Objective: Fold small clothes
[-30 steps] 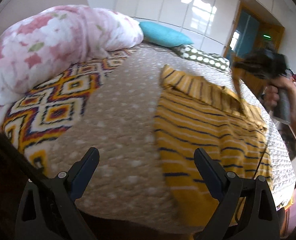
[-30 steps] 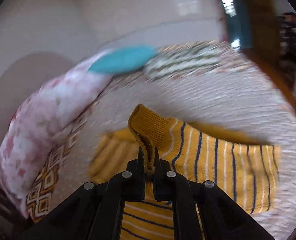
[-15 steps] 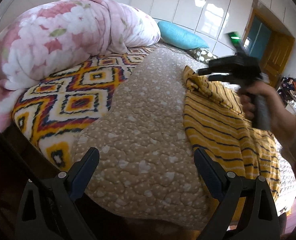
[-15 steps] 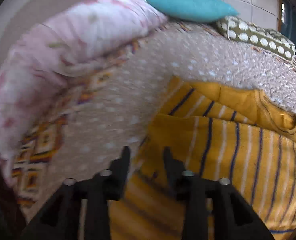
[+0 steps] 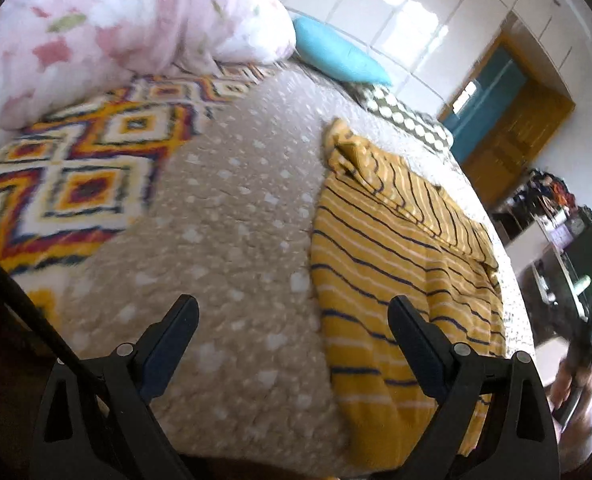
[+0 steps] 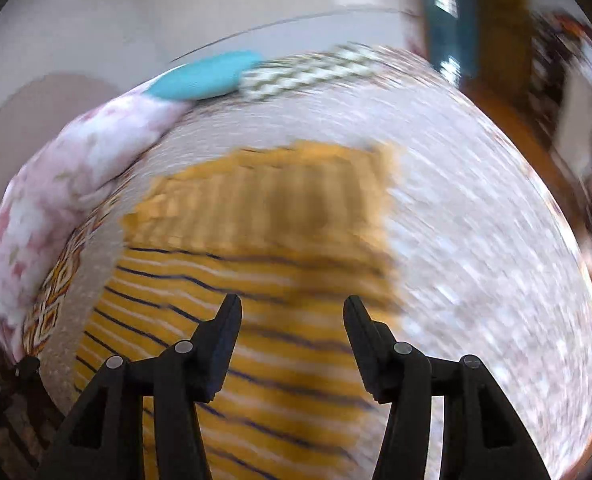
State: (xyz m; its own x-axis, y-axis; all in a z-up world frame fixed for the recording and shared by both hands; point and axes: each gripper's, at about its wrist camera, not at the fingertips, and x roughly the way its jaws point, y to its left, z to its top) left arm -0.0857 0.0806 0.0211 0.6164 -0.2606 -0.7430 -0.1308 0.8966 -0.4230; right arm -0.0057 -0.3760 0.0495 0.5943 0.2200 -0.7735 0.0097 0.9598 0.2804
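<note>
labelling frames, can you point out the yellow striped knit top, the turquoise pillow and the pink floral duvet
yellow striped knit top (image 5: 395,264), left wrist view, on its flat striped body
turquoise pillow (image 5: 335,56), left wrist view, on the middle of its upper face
pink floral duvet (image 5: 108,32), left wrist view, on the bulging front of the roll

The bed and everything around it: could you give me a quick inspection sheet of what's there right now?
Surface: beige dotted quilt on the bed, patterned blanket beside it.
Job's things: yellow striped top lying partly folded on the quilt.
Clutter: floral duvet, teal pillow, spotted pillow.
Grippers: left gripper open, empty; right gripper has just been opening, nothing between its fingers.
Cables: thin dark line at the left edge, unclear.
Surroundings: white wall panels, wooden door.
</note>
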